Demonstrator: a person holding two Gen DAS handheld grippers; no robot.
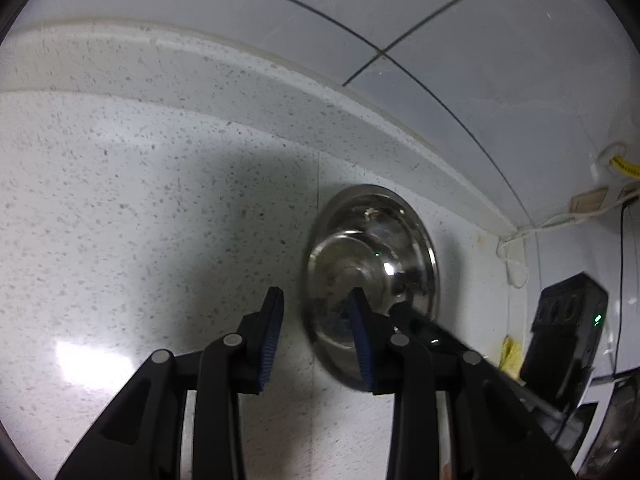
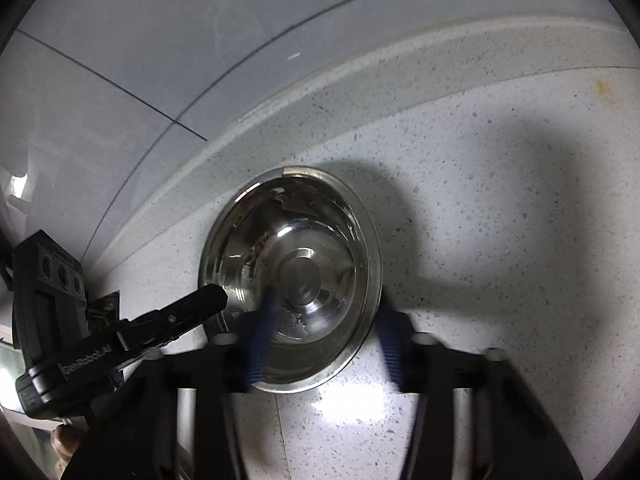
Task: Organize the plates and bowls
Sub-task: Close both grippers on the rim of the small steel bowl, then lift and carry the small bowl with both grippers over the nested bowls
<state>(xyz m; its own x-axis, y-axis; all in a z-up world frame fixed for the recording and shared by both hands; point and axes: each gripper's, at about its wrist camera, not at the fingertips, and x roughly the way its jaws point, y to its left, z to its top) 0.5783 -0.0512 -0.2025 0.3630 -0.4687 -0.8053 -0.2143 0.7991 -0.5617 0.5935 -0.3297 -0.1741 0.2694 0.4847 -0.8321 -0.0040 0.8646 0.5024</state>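
A shiny steel bowl (image 1: 372, 264) sits upright on the speckled white counter (image 1: 140, 220) near the backsplash. My left gripper (image 1: 316, 340) is open, its fingers astride the bowl's left rim, one pad outside and one over the inside. In the right wrist view the same bowl (image 2: 292, 276) lies between the open, blurred fingers of my right gripper (image 2: 324, 332); the left pad is over the bowl's inside, the right pad outside its right rim. The left gripper's finger (image 2: 180, 316) shows at the bowl's left edge.
A raised stone ledge (image 1: 280, 92) and tiled wall (image 1: 440, 40) run behind the bowl. White cables (image 1: 516, 248) and a yellow tag (image 1: 624, 166) hang at the right corner. The black right gripper body (image 1: 564, 340) is at the far right.
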